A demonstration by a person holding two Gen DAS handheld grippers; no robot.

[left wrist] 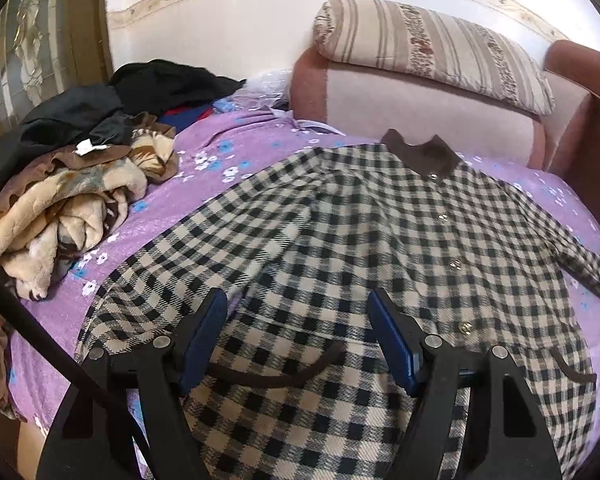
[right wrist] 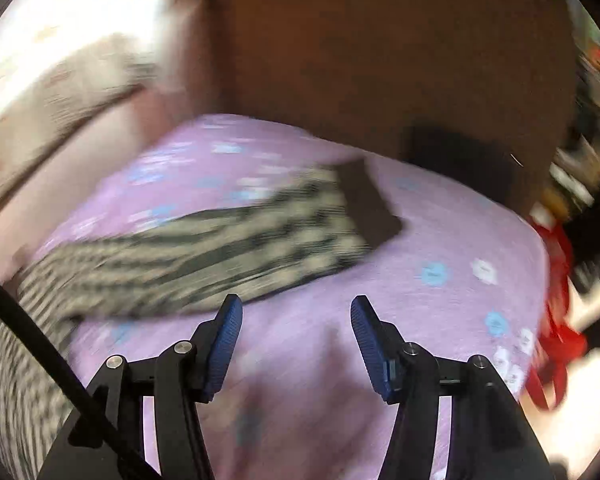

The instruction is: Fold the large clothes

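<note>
A black-and-cream checked coat (left wrist: 340, 240) with a brown collar (left wrist: 420, 152) lies spread flat, front up, on the purple flowered bedspread (left wrist: 220, 152). My left gripper (left wrist: 298, 304) is open and empty, hovering over the coat's lower left front. In the blurred right wrist view, the coat's sleeve (right wrist: 220, 252) with its brown cuff (right wrist: 370, 204) stretches across the bedspread (right wrist: 440, 300). My right gripper (right wrist: 296, 312) is open and empty, just in front of the sleeve, above the bare bedspread.
A crumpled tan blanket (left wrist: 60, 216) and dark clothes (left wrist: 112, 100) are piled at the bed's left. A striped pillow (left wrist: 432, 52) rests on the pink headboard (left wrist: 400, 108). A brown wooden panel (right wrist: 380, 48) stands beyond the bed; red fabric (right wrist: 556, 320) hangs at the right edge.
</note>
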